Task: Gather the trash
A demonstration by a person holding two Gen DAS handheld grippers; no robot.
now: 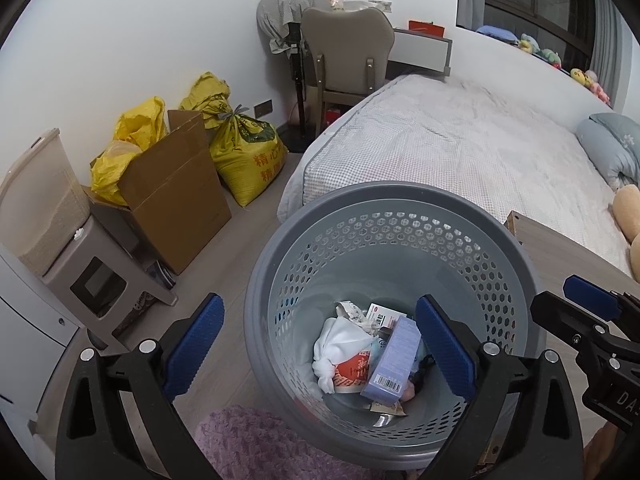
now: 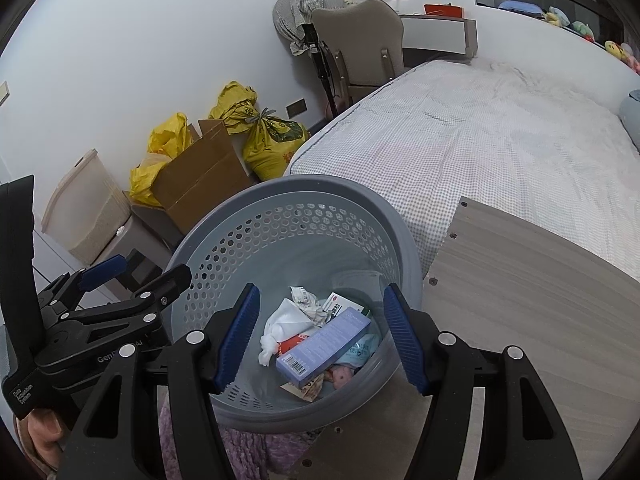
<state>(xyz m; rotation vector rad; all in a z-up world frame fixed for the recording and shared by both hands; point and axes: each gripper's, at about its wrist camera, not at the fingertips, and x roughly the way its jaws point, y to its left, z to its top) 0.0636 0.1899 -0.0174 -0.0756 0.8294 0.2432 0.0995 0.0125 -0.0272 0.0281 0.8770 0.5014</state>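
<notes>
A grey perforated trash basket (image 1: 384, 196) stands on the floor beside the bed and also shows in the right wrist view (image 2: 296, 186). Inside lie a lilac box (image 1: 394, 360) (image 2: 324, 344), a white crumpled tissue (image 1: 340, 344) (image 2: 284, 324), a small white and red box (image 1: 382, 316) and wrappers. My left gripper (image 1: 320, 348) is open and empty above the basket. My right gripper (image 2: 320, 336) is open and empty above the basket too. The right gripper shows at the right edge of the left wrist view (image 1: 576, 312). The left gripper shows at the left of the right wrist view (image 2: 136, 272).
A wooden board (image 2: 520, 300) lies to the right of the basket. A bed (image 1: 460, 144) fills the right side. A cardboard box (image 1: 176, 196), yellow sacks (image 1: 248, 152) and a beige bin (image 1: 44, 208) line the left wall. A chair (image 1: 344, 48) stands at the back. A purple rug (image 1: 256, 444) lies near.
</notes>
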